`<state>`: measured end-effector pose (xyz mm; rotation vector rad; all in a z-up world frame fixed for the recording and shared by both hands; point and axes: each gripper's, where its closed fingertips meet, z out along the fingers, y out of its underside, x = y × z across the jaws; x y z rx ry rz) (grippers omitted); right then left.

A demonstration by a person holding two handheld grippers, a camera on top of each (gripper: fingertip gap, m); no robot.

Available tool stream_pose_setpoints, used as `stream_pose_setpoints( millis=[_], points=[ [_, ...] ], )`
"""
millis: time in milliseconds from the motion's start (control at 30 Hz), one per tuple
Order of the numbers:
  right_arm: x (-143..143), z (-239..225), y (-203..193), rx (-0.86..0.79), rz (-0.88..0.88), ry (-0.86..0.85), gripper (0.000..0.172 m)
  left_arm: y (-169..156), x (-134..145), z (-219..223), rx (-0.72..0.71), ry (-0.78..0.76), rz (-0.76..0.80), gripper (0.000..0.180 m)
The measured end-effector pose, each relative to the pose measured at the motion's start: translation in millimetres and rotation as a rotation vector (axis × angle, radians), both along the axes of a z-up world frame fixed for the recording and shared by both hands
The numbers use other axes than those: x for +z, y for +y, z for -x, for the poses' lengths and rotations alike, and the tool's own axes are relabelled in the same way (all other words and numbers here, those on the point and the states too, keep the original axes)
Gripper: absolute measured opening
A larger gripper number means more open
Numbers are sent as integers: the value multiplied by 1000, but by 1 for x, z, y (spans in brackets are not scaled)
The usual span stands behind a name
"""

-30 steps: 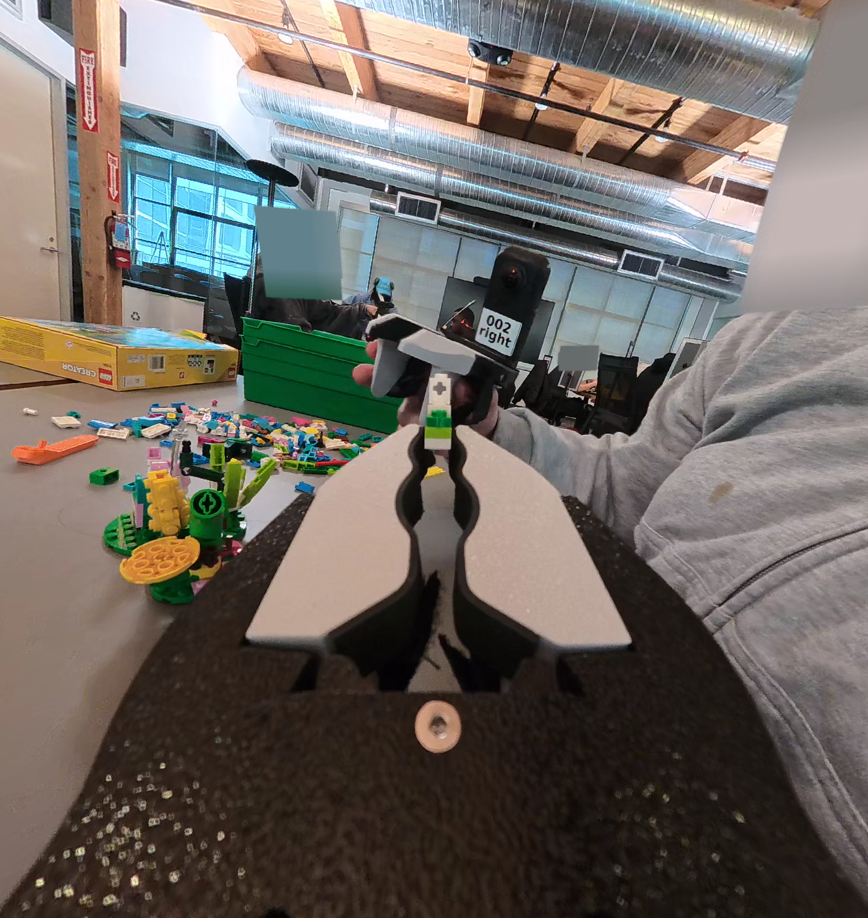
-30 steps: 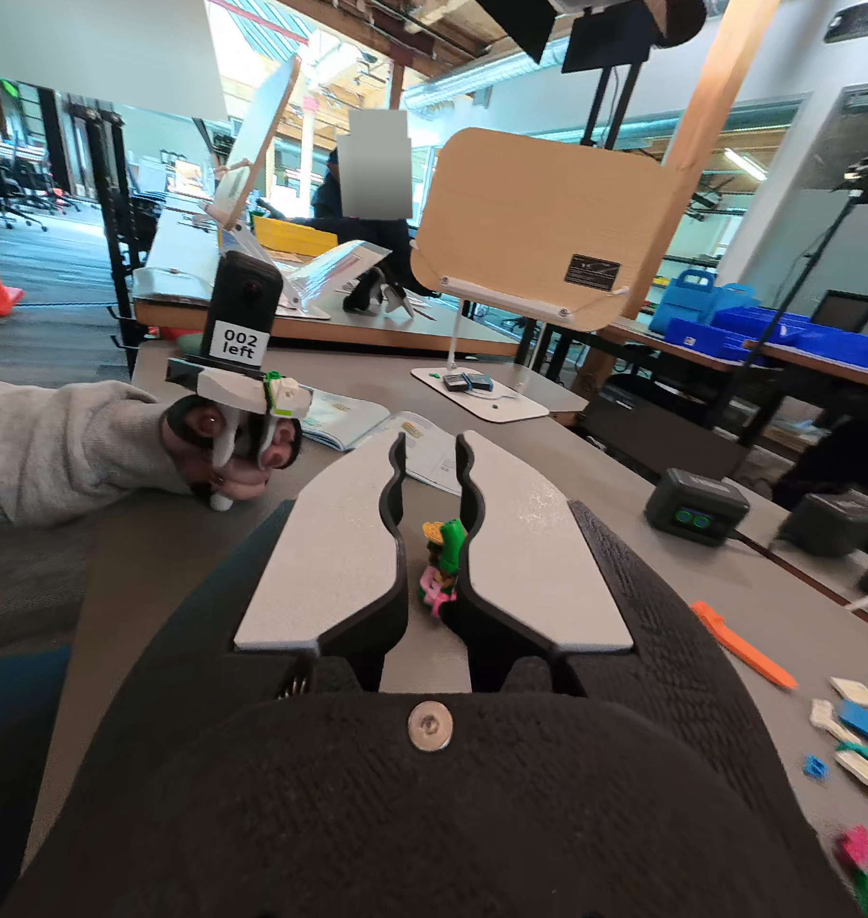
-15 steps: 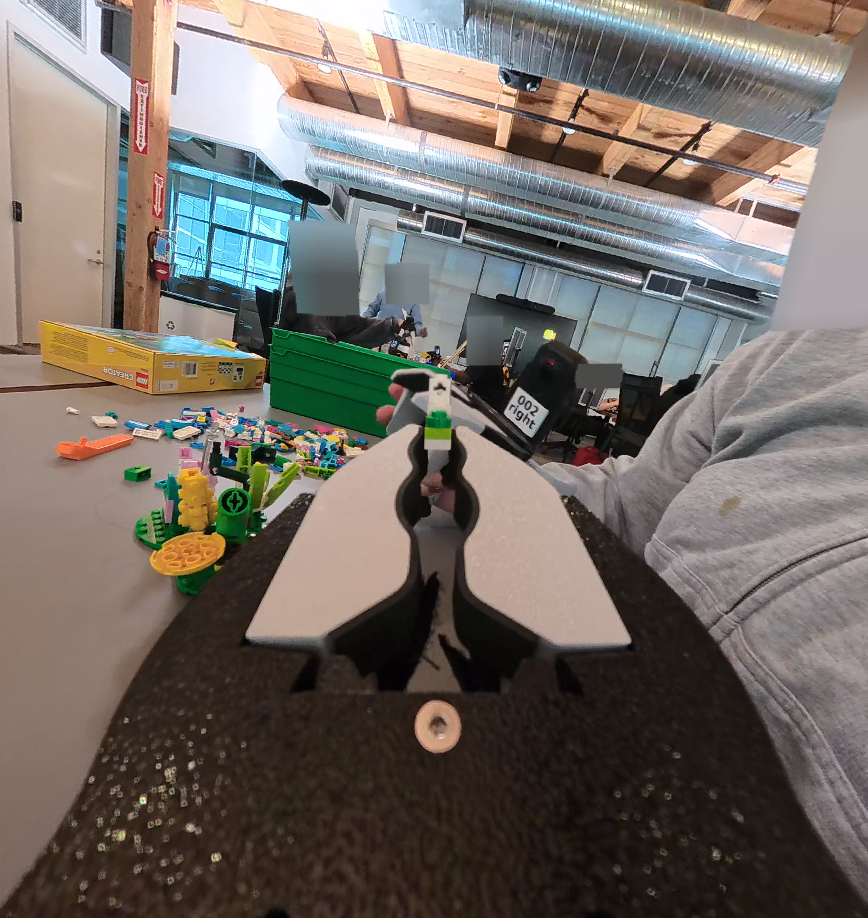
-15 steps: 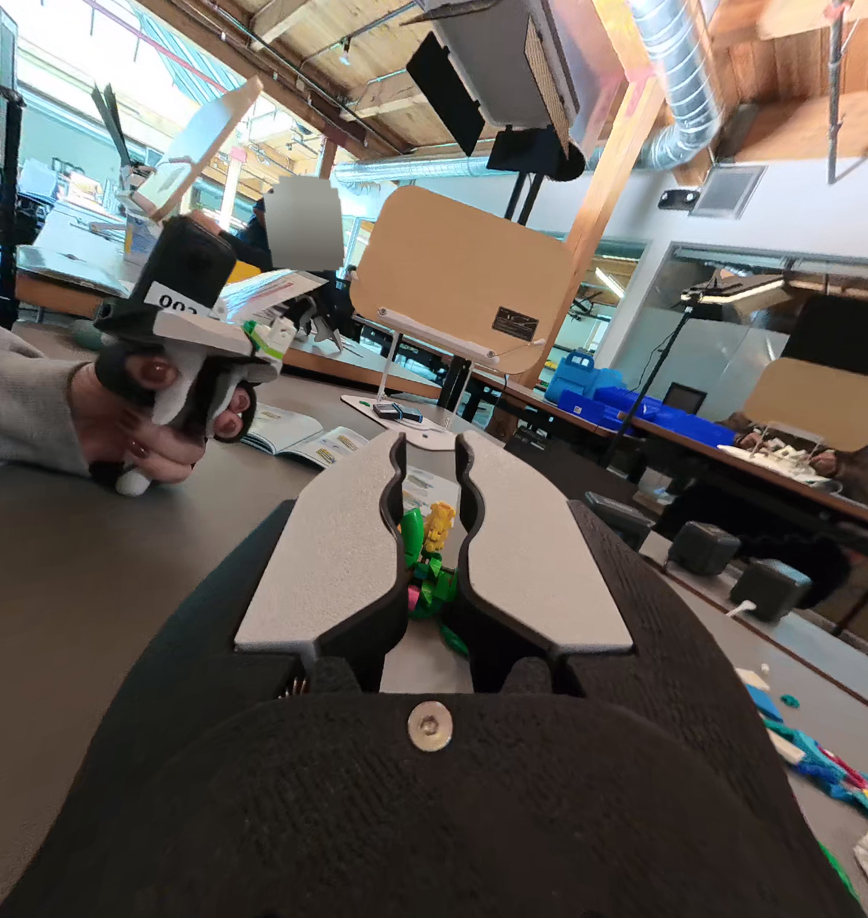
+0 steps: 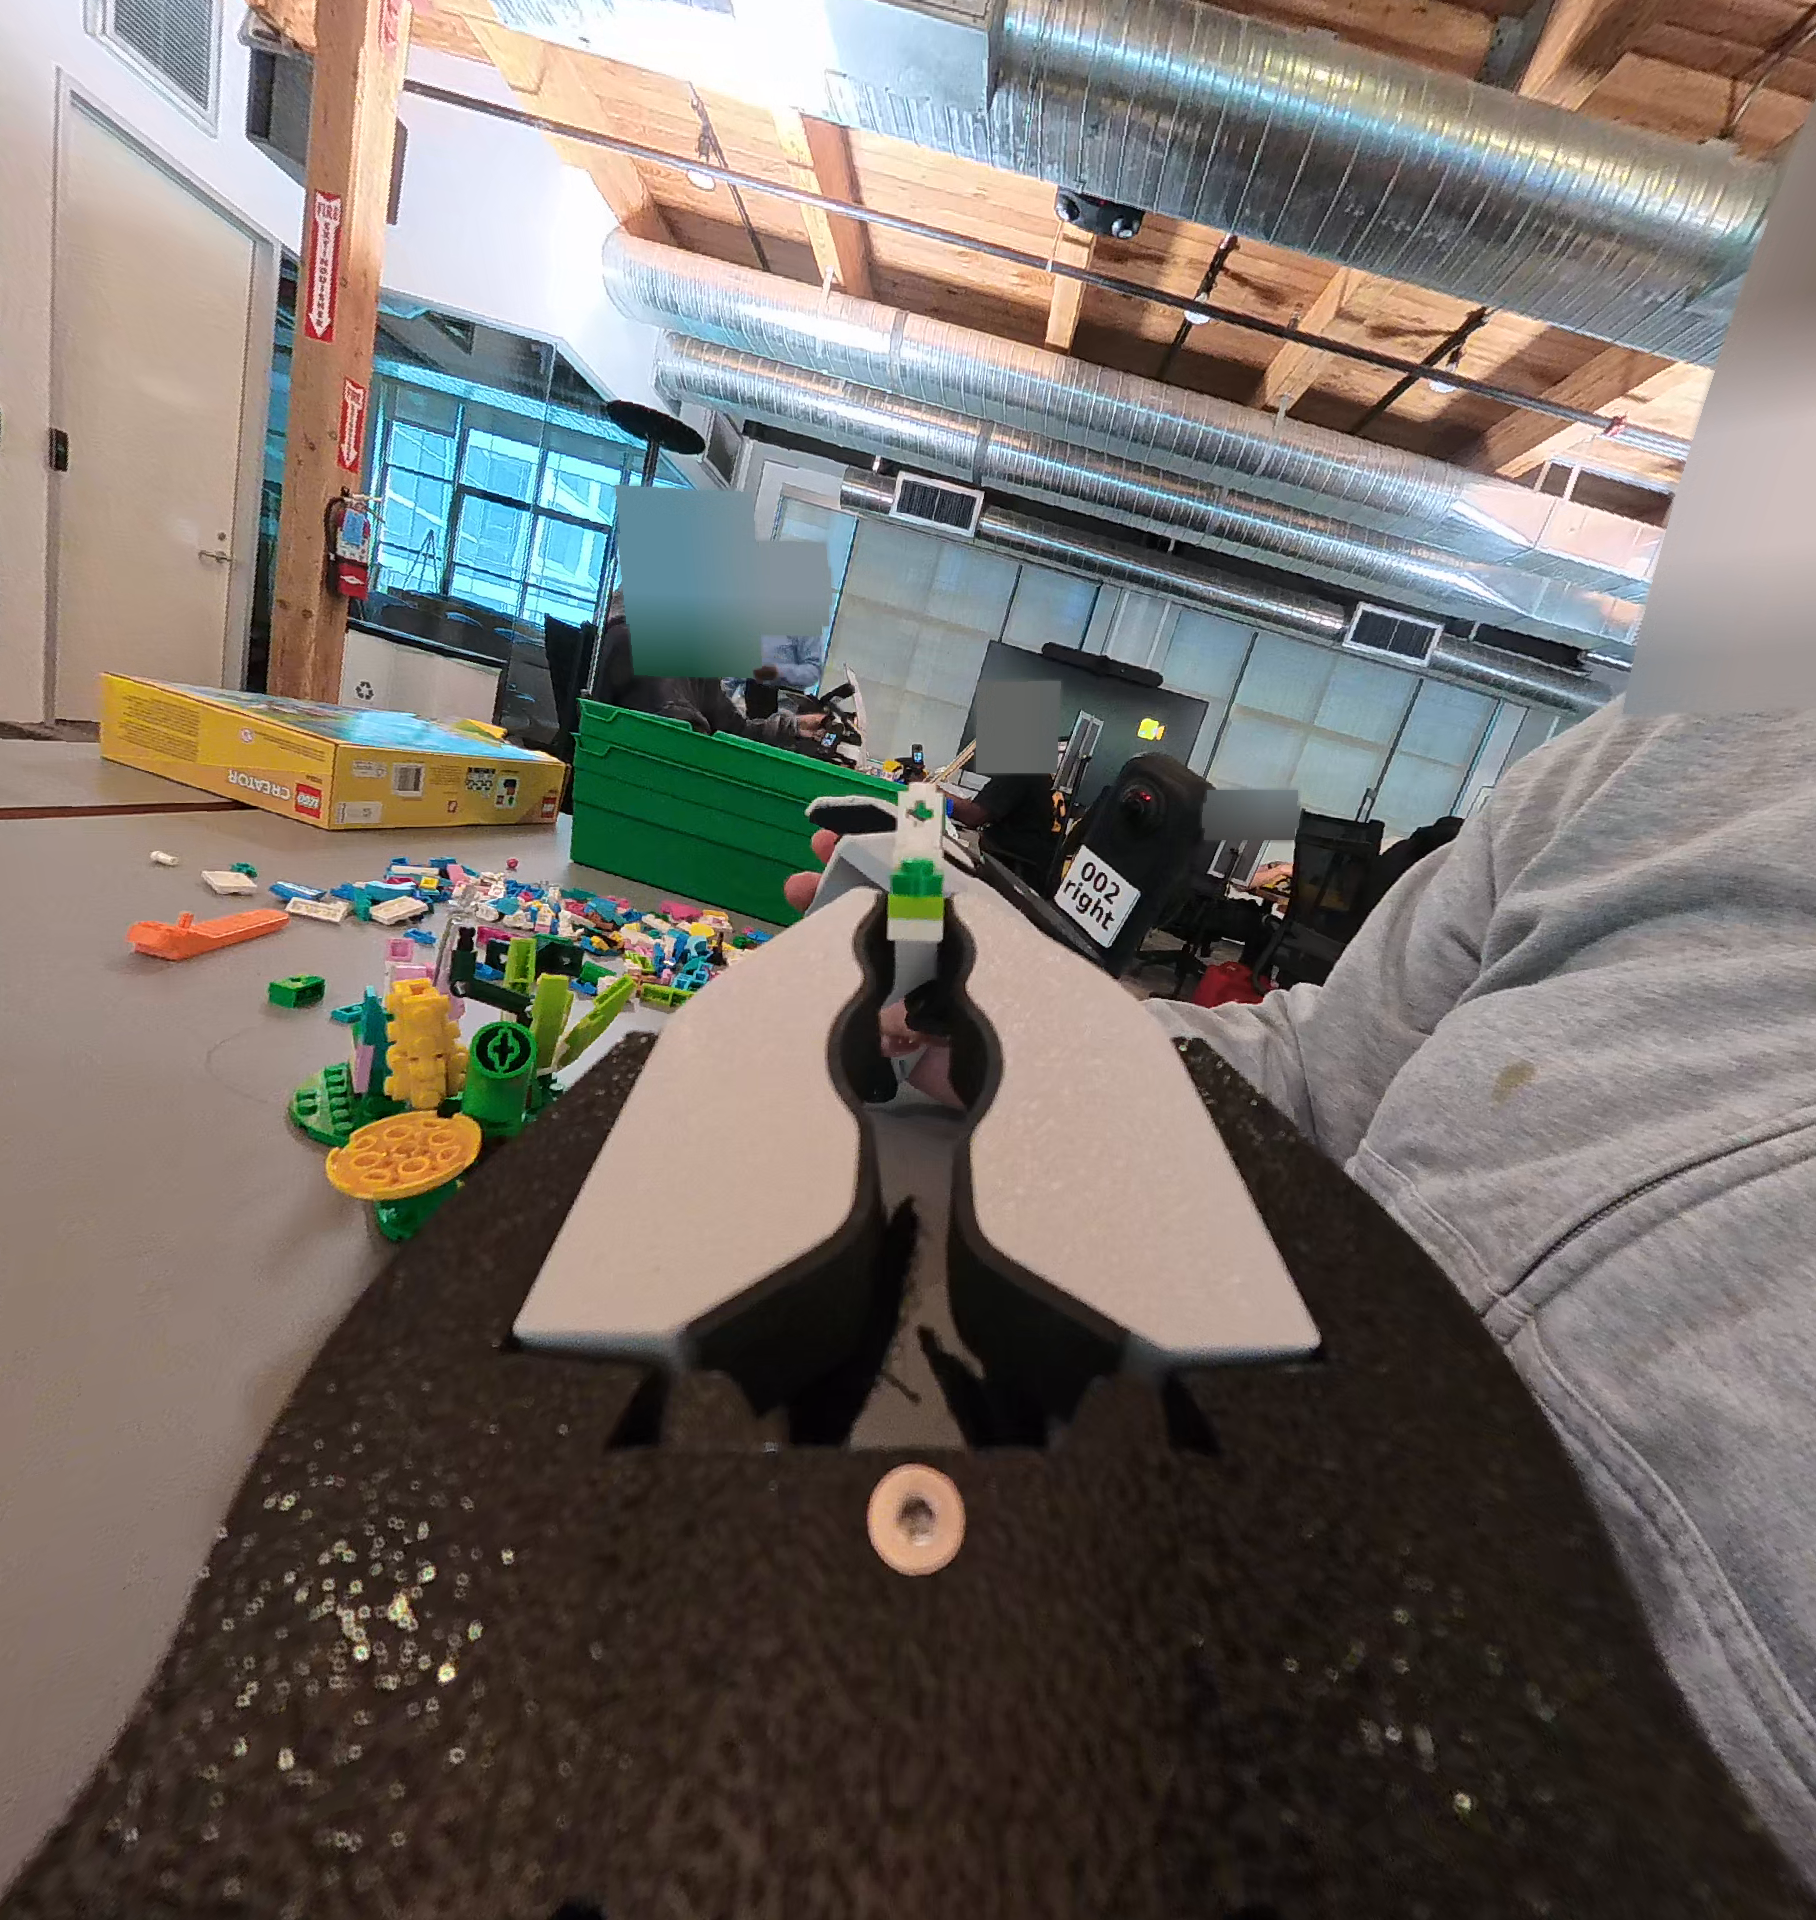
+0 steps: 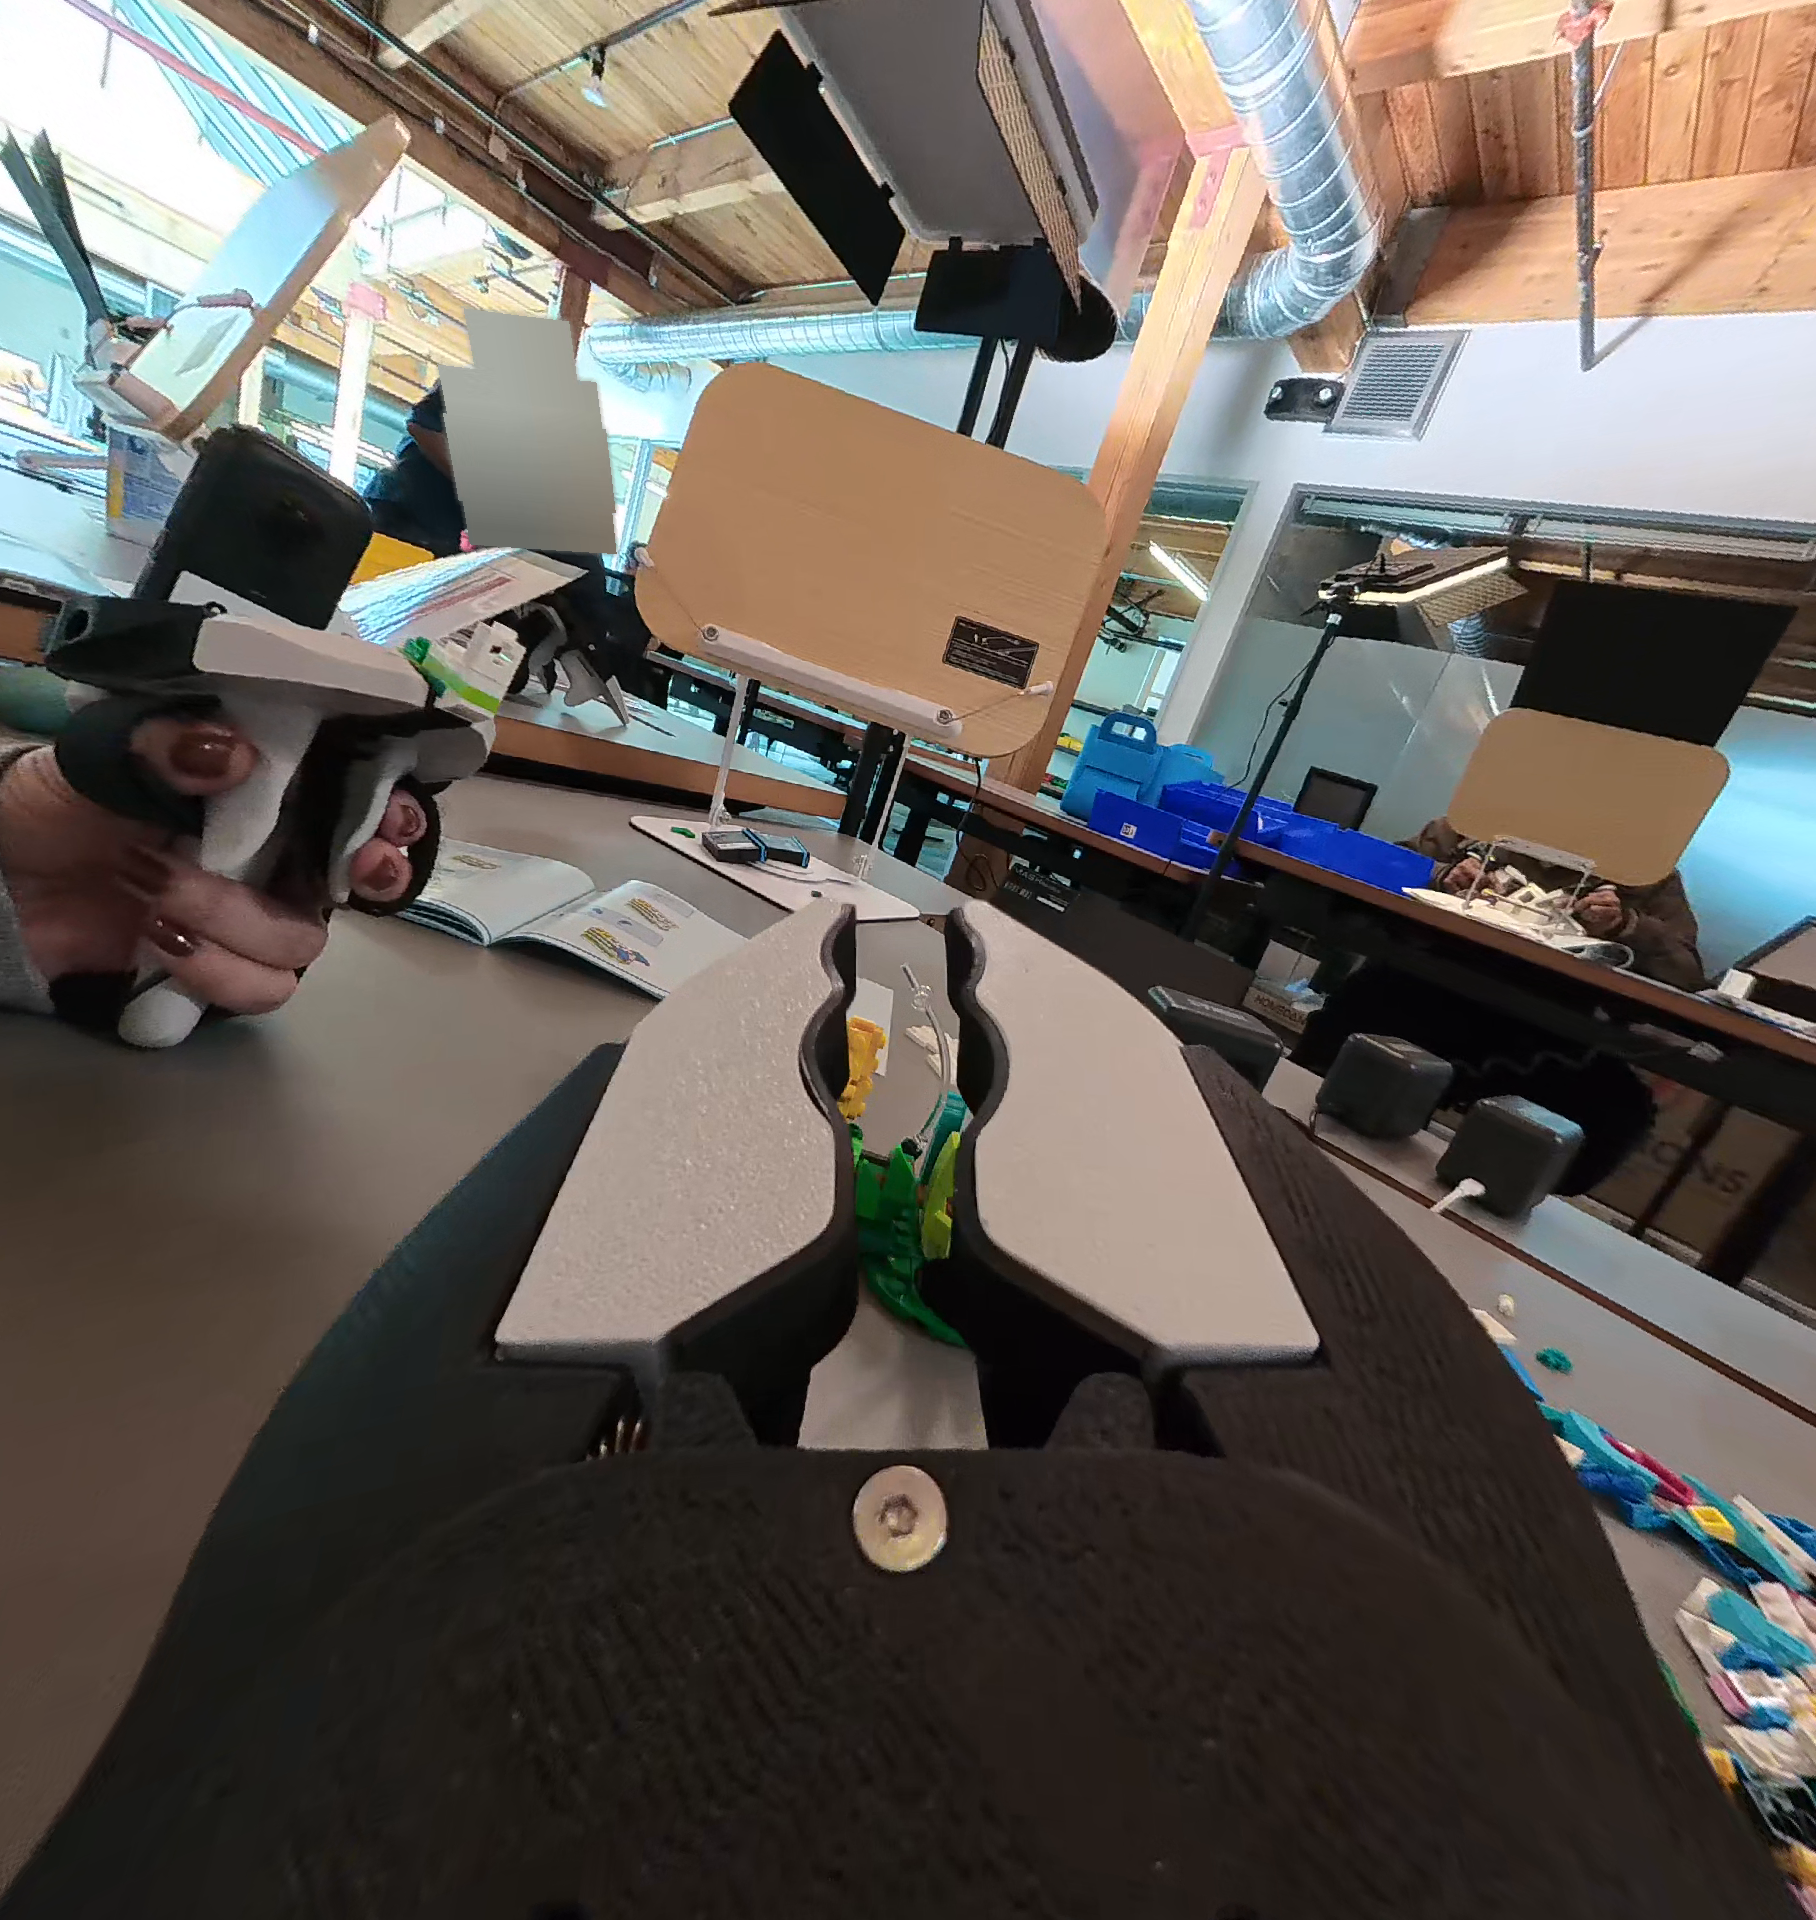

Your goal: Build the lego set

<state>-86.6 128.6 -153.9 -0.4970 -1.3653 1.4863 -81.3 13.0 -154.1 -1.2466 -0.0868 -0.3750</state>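
Stack: small white-and-green brick stack (image 5: 919, 894), pinched at the very tips of your left gripper (image 5: 916, 914); the pads press its lower white and lime part, and its long axis runs on past the tips, the white end with a green mark standing proud
Same stack from the other side: in the right wrist view it pokes out of the left gripper's tips (image 6: 468, 670), lying close to level, high above the table (image 6: 208, 1195)
Left fingers: nearly closed, parted only by the width of the stack
Right fingers: your right gripper (image 6: 899, 935) stands a little open with nothing between the tips; no pad presses on anything
Below the right fingers: the flower model (image 6: 904, 1205) of green leaves and a yellow bloom shows through the gap, down on the table and not gripped
Key relation: the stack is up and to the left of your right gripper, well apart from it; the model lies beneath your right fingers, so your right hand is the nearer one to the model, your left the only one on the stack
Model from the left: it stands on the table (image 5: 104, 1143) to the left of your left gripper and lower (image 5: 436, 1081)
Around: loose brick pile (image 5: 530, 914), orange tool (image 5: 208, 930), yellow box (image 5: 322, 764), green bin (image 5: 696, 810), open booklet (image 6: 571, 914)
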Motion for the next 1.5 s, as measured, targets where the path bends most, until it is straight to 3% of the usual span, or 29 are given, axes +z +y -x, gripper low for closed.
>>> stream_pose_setpoints(
  millis=[1500],
  points=[
    [-3,7,12,-65,36,-69,11,1,-1,4,8,-19,4,8]
  ],
)
